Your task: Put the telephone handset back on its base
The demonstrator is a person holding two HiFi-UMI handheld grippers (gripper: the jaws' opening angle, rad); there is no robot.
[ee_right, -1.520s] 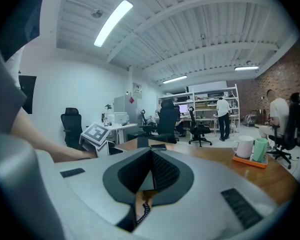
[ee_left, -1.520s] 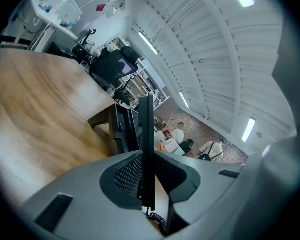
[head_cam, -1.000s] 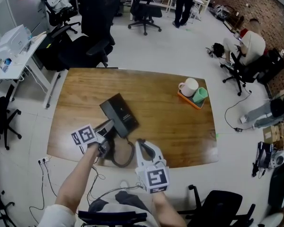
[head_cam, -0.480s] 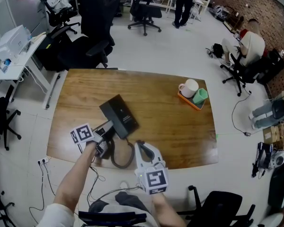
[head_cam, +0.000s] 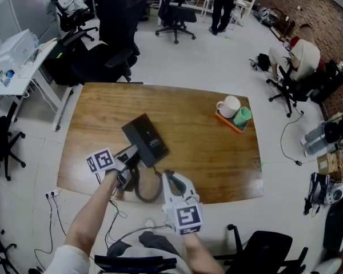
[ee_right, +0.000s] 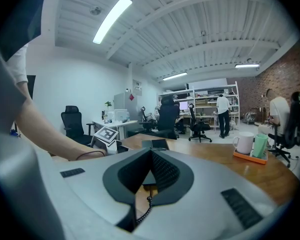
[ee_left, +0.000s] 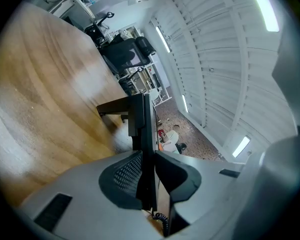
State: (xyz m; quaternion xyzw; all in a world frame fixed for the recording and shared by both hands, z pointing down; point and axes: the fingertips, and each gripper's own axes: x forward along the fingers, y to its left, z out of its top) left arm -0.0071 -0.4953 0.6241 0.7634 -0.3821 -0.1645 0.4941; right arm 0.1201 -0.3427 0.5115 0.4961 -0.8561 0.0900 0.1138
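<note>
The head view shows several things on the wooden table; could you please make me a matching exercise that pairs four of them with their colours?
Things:
1. mug
2. cup
3. tray
4. telephone base

Colours:
A. black
B. orange
C. white
D. green

Right pairs: 1-C, 2-D, 3-B, 4-A.
</note>
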